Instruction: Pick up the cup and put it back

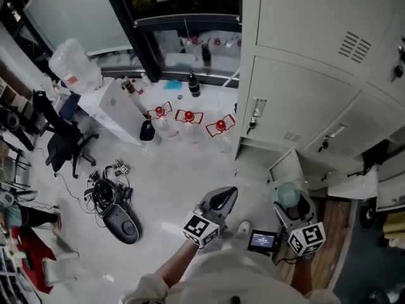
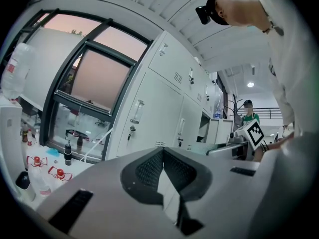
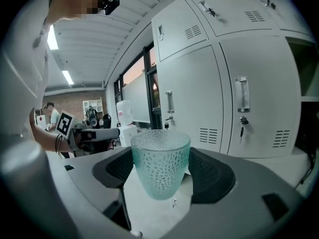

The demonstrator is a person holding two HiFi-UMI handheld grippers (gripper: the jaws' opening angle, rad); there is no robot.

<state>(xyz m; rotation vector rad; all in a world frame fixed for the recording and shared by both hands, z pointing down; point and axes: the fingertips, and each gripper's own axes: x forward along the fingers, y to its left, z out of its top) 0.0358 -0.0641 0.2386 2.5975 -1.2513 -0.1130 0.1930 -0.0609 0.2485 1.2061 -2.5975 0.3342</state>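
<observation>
A pale green dimpled glass cup (image 3: 160, 161) stands upright between the dark pads of my right gripper (image 3: 160, 169), which is shut on it. From the head view the cup (image 1: 288, 195) shows at the lower right in that gripper (image 1: 290, 201), held in the air close to the grey lockers. Further left, my left gripper (image 1: 221, 199) points forward with its jaws together and nothing in them. In the left gripper view the left gripper (image 2: 162, 156) is shut, its tips meeting, and the lockers lie beyond it.
Grey metal lockers (image 1: 304, 62) fill the right side. On the floor ahead stand clear bottles with red caps (image 1: 188, 118), a dark bottle (image 1: 193, 84), a white water dispenser (image 1: 114, 106), an office chair (image 1: 63, 144) and a dark device with cables (image 1: 120, 220). A wooden surface (image 1: 330, 223) lies at the lower right.
</observation>
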